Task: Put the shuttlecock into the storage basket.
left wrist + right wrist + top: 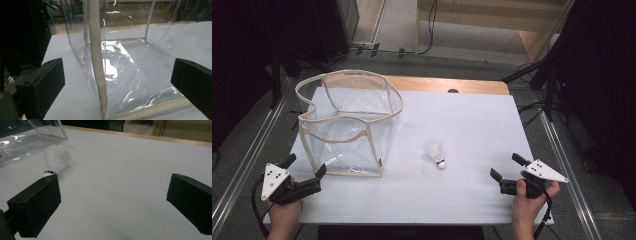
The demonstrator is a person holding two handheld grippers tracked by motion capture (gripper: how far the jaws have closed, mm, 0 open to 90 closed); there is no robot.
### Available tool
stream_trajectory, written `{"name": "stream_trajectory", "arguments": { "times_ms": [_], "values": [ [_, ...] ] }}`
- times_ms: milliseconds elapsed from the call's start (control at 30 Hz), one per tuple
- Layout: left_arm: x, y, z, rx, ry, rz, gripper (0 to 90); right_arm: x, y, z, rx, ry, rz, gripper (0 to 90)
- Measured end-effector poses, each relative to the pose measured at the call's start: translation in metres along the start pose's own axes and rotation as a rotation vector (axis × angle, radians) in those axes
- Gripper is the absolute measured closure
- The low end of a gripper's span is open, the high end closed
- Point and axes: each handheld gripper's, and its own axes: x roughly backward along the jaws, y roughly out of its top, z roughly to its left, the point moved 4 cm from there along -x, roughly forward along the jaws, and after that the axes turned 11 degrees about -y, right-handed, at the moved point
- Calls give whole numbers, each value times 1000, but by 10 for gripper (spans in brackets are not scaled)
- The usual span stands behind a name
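Note:
A white shuttlecock (436, 154) lies on its side on the white table (462, 120), right of a clear plastic box-shaped bag with beige trim (347, 125). My left gripper (305, 167) rests open at the table's near left, just short of the bag's front corner seam (98, 72). At the near right my right gripper (507, 166) stands open with nothing between its jaws. In the right gripper view the shuttlecock (56, 160) lies beyond the left jaw, its cork end partly hidden behind it.
The table's wooden far edge (447, 84) shows behind the white sheet. Metal rails run along the floor on both sides (247, 155). Dark stands and cables (542, 70) stand around the back and right.

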Motion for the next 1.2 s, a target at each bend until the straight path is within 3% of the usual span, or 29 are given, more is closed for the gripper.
{"name": "stream_trajectory", "arguments": {
  "times_ms": [333,467,667,1067,1200],
  "values": [
    [-3,-2,-4,-28,12,36,0,4,5,8,9,-7,18,0],
    [-2,-2,-5,-36,3,42,0,1,11,14,53,-9,55,0],
    [-2,-2,-6,-42,5,37,0,2,22,19,81,0,65,0],
    [-2,-2,-8,-59,8,36,0,-1,43,30,98,67,86,0],
    [1,-1,-7,-54,-3,10,0,-3,54,35,117,97,82,0]
  ]
}}
